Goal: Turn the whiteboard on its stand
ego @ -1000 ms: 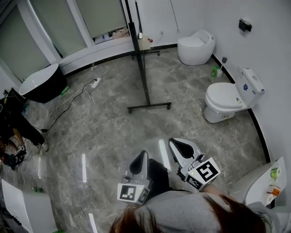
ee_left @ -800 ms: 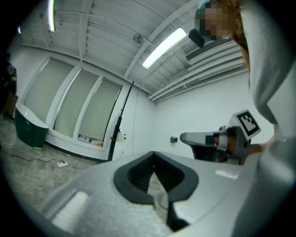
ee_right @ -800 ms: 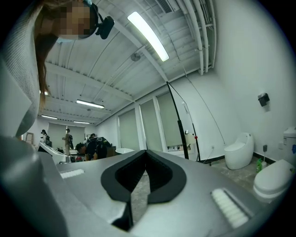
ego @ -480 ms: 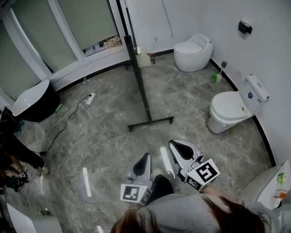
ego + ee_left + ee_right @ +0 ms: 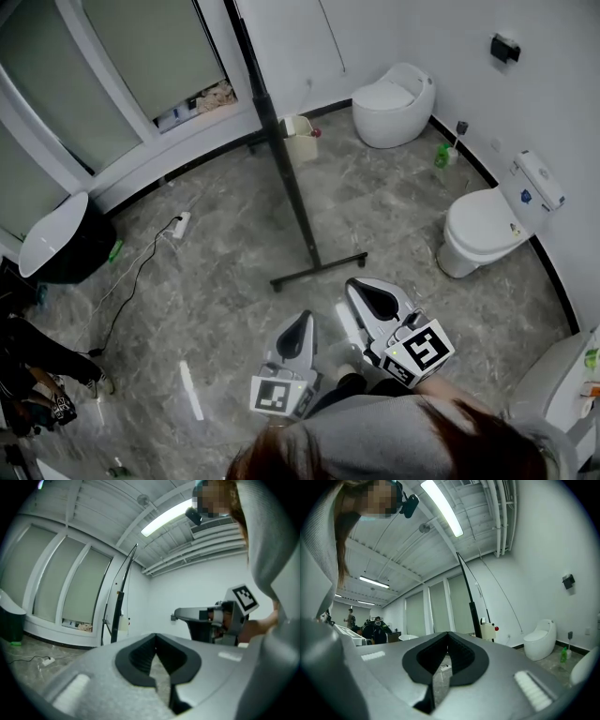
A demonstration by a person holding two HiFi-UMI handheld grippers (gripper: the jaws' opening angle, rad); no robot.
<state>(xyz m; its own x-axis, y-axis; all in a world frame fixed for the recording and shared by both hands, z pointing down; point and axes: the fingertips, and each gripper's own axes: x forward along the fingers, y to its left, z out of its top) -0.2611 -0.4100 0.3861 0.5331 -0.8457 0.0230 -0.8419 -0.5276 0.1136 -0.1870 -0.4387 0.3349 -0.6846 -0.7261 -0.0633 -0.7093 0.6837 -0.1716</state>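
1. The whiteboard (image 5: 274,141) stands on the grey marble floor (image 5: 206,281) ahead of the person. From above it shows almost edge-on as a dark, slanted upright. Its black foot bar (image 5: 319,270) lies just beyond the 2 grippers and is not touched by either.
2. The left gripper (image 5: 300,321) has its jaws pressed together with nothing between the dark pads. It points level toward the stand.
3. The right gripper (image 5: 362,287) is likewise pressed together and empty, and sits just beside the left one.
4. Around the stand are a toilet (image 5: 487,230) at the right wall, a round toilet (image 5: 394,94) farther back, a small bin (image 5: 300,136) behind the upright and a black tub (image 5: 61,239) at the left.
5. Judged from this, the step in hand is the approach: no hold on the board has been taken.
6. The next move calls for closing the gap, spreading at least 1 pair of jaws, gripping the board's frame edge and swinging it about its pivot. The foot bar must stay planted.
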